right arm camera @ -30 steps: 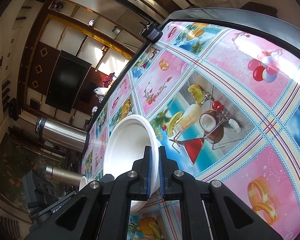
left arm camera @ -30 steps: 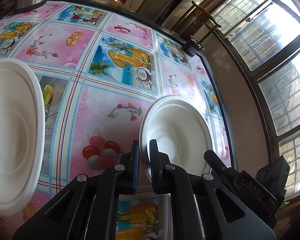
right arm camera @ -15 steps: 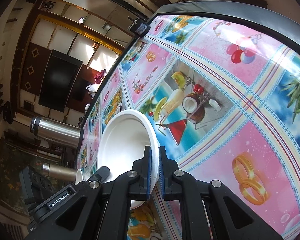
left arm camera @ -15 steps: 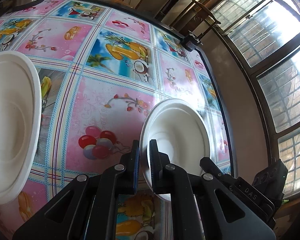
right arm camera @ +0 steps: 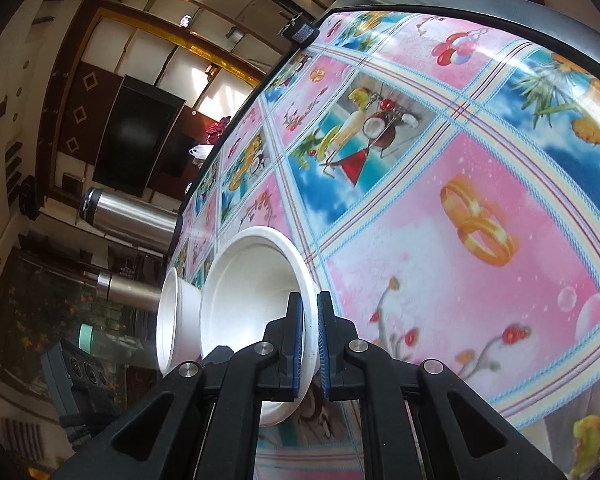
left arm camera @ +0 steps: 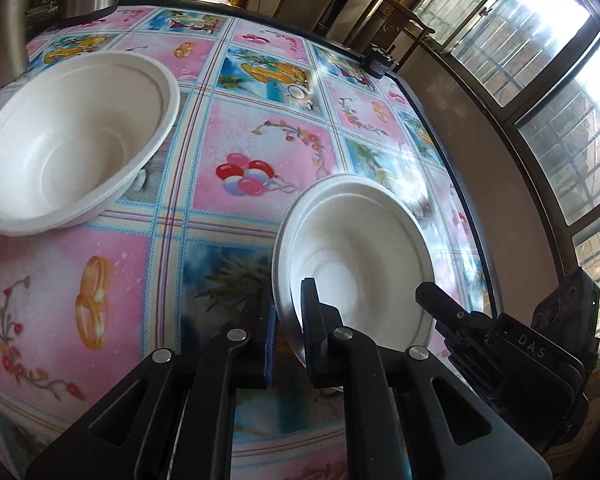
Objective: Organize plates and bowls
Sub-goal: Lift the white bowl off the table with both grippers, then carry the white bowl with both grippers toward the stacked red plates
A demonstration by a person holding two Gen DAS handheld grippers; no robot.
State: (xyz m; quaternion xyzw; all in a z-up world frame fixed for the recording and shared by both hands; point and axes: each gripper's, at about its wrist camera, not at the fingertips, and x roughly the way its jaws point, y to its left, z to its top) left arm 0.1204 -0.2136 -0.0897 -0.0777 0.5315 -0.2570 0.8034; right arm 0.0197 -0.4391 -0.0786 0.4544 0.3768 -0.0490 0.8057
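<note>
Item one: our left gripper, fingers closed on the near rim of a shallow white plate. One finger sits inside the plate, the other outside its edge. The plate is tilted, over the right side of the table near its dark edge.

Item two: our right gripper, fingers closed on the rim of a white bowl. The bowl is tipped so its opening faces the camera. We see the same bowl in the left wrist view, at the left, tilted above the tablecloth.

Item three: a second white bowl, just behind the one we hold, in the right wrist view. We cannot tell whether the two touch.

Item four: a tablecloth printed with squares of balloons, rings, flowers and tropical drinks, covering the table.

Item five: two steel flasks at the far end of the table. A small black box sits on the table edge.

Item six: barred windows along the right in the left wrist view. A dark screen hangs on the wall.
</note>
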